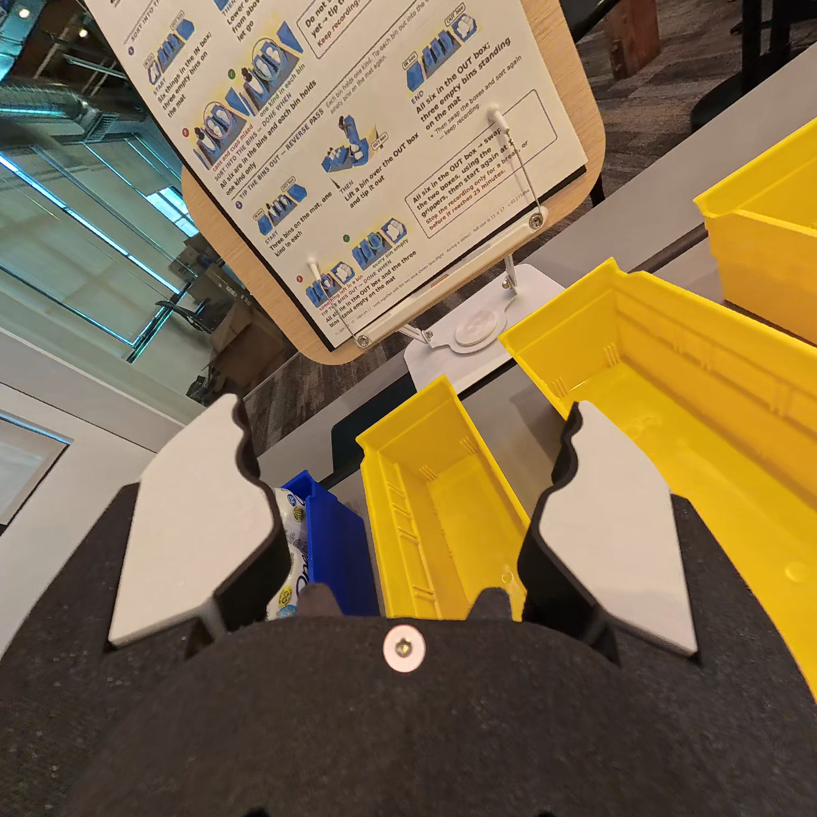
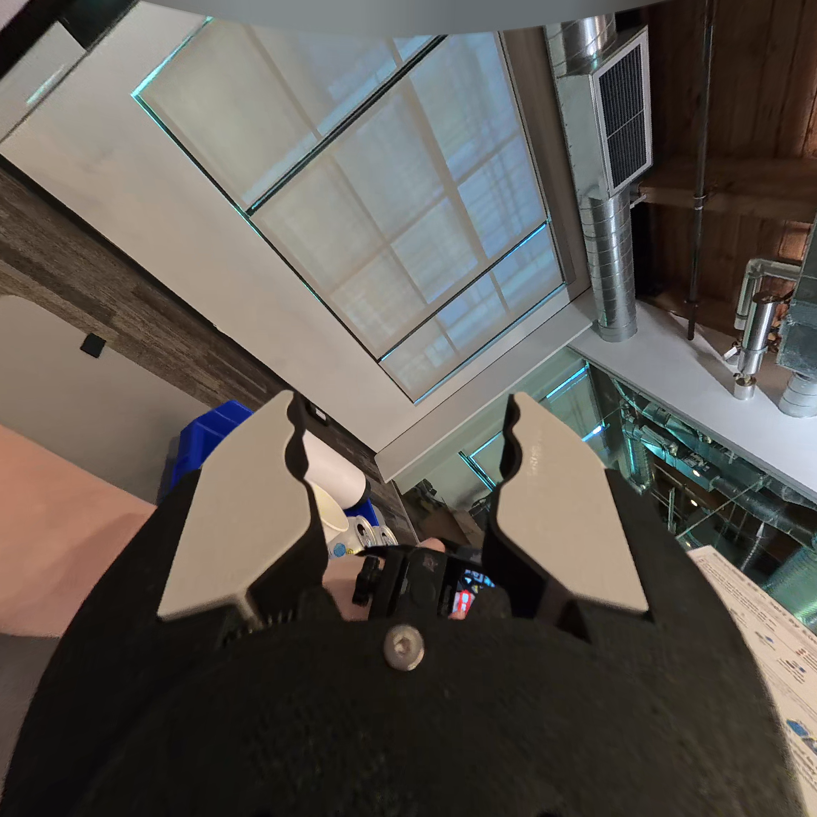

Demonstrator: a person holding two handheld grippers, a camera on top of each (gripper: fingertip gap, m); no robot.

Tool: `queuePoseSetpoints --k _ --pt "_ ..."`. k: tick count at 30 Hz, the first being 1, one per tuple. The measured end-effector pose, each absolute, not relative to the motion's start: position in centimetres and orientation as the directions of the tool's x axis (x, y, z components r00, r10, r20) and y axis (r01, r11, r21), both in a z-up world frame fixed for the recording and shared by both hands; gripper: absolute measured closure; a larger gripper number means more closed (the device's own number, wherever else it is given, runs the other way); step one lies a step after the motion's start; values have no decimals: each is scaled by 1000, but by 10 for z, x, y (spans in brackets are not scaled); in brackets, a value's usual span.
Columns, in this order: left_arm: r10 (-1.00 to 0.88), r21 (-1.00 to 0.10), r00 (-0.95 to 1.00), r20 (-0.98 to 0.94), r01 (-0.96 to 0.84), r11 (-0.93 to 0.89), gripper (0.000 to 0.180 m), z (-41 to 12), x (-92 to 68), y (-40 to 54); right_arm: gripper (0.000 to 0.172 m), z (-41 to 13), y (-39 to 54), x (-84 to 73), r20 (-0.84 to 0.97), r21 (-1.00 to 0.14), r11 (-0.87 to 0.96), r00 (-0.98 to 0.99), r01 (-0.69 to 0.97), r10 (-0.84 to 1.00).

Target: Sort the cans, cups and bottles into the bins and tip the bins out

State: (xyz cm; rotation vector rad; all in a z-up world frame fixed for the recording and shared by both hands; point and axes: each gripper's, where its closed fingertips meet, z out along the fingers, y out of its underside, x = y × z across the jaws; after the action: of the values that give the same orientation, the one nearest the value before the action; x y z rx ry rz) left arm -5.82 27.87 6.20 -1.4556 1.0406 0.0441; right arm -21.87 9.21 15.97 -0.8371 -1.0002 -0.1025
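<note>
Across the grey table (image 1: 628, 230), seen from my left side, an instruction board (image 1: 353, 146) stands tilted on a white stand (image 1: 477, 327). Three yellow bins lie below it: the large yellow bin (image 1: 689, 398) in the middle, a second yellow bin (image 1: 769, 230) at the far right, cut off by the frame, and a narrow yellow bin (image 1: 424, 499) nearer me. All three show bare interiors where visible. Just left of the narrow one sits a blue box (image 1: 331, 544), with a white printed can (image 1: 289, 552) lying in it.

My left gripper (image 1: 406, 442) hangs above the narrow yellow bin, fingers wide apart, nothing between the pads.

My right gripper (image 2: 402, 424) points up toward a window (image 2: 353, 199) and ceiling ducting (image 2: 610, 265). Its fingers stand apart, gripping nothing. Low in that view the blue box (image 2: 208, 433) shows again, holding a white bottle (image 2: 336, 468), a paper cup (image 2: 331, 508) and can tops (image 2: 367, 528). Contents beyond these I cannot tell.
</note>
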Motion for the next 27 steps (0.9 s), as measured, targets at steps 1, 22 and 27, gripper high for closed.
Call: queuePoseSetpoints --k 1,22,27 --pt "-555 -775 584 -592 -602 193 50 61 -58 278 84 158 96 -218 773 -582 681 562 444 294" --pt "-612 -882 652 -447 -437 178 52 97 -79 279 85 206 107 -67 564 -730 531 818 430 112" --pt "-647 -909 647 -403 -365 202 52 113 -77 267 85 188 138 19 433 -840 370 901 396 18"
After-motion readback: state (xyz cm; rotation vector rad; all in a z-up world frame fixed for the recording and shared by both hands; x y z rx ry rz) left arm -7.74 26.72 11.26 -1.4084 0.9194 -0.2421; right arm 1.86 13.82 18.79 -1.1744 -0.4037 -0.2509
